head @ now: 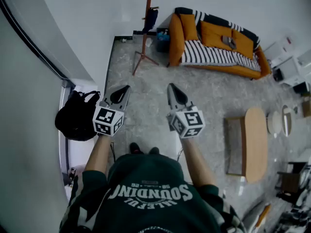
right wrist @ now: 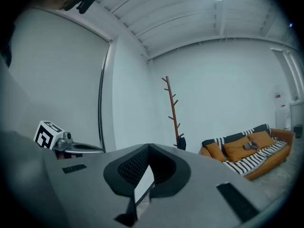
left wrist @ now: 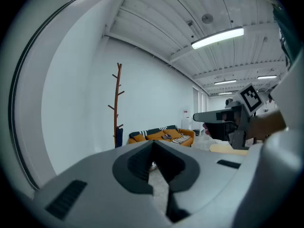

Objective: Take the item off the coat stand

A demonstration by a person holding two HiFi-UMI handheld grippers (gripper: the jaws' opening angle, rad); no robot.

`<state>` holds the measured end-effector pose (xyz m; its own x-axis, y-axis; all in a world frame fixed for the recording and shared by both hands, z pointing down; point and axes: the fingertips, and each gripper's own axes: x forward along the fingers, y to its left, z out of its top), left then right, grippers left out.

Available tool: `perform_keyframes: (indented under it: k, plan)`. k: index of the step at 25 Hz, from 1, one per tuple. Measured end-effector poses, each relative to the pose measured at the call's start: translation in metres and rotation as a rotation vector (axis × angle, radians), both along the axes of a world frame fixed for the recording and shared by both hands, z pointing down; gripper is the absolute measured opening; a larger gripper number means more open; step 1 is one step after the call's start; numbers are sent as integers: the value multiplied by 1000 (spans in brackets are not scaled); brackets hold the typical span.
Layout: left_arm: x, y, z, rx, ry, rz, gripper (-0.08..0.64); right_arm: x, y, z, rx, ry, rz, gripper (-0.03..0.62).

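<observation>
Closest in the head view is the person's dark green shirt (head: 150, 193) with white lettering, both bare forearms reaching out from it. The left gripper (head: 125, 90) and right gripper (head: 171, 88) are held side by side over the grey floor (head: 218, 96), each with its jaws pressed together and nothing in them. Well apart from both, the wooden coat stand (head: 146, 23) stands by the far wall with a dark blue item (head: 151, 18) hanging on a peg. Only this view shows the black bag (head: 77, 116) on a white ledge at the left, and I cannot tell what is in it. It alone also shows the wooden coffee table (head: 255, 142). An orange sofa (head: 214, 42) with a striped blanket sits right of the stand.

In the left gripper view the jaw tips meet, empty. Far beyond them the stand rises to its full height, the item low on its trunk and the sofa behind. The right gripper juts in from the right, and ceiling strip lights (left wrist: 217, 38) show overhead.

In the right gripper view the jaws are closed on nothing. The stand and its item stand distant, just right of the tips, and the left gripper's marker cube is at the left edge.
</observation>
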<state>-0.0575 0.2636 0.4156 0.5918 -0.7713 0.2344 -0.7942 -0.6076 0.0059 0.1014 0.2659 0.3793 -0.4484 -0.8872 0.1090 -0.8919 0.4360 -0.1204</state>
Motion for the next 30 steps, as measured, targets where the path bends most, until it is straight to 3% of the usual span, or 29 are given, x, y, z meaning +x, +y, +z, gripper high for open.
perform_keyframes:
  k: [21, 30]
  plan:
    - [-33, -18, 19, -37, 14, 79, 0, -36, -21, 17, -26, -23, 78, 0]
    - [-25, -62, 31, -62, 29, 113, 0, -29, -62, 32, -51, -30, 95, -1]
